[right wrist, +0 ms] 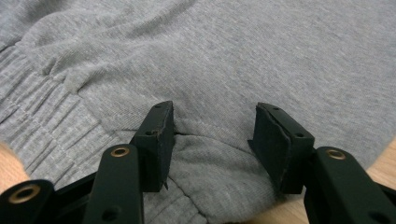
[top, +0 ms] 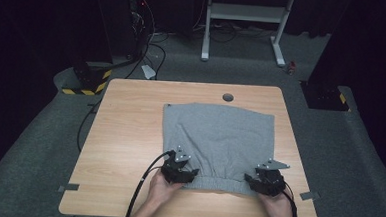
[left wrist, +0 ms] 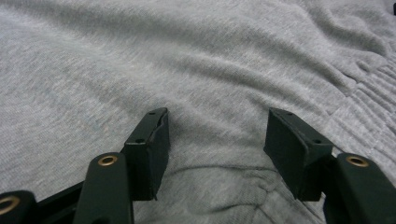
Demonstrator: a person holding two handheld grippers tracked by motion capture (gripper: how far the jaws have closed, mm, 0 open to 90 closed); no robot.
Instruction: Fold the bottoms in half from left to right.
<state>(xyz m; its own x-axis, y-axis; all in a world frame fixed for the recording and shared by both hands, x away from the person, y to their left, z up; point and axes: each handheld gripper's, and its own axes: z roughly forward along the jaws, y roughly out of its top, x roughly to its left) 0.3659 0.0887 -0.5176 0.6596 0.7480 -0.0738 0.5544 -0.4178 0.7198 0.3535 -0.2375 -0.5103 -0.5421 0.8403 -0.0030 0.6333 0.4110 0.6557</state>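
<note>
Heather-grey garment on pale wood-grain table; black fingers.

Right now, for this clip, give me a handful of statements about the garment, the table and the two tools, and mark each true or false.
1. A grey garment lies flat on the wooden table. True.
2. The ribbed waistband is at the table's far edge. False: it lies at the near edge, by the person's hands.
3. The left tool and the right tool sit at opposite ends of the waistband. True.
4. The left tool's jaws are pressed shut. False: in the left gripper view they stand apart, with a bunched fold of cloth between them.
5. The garment is red. False: it is grey.
6. A round hole shows in the tabletop beyond the garment. True.
</note>
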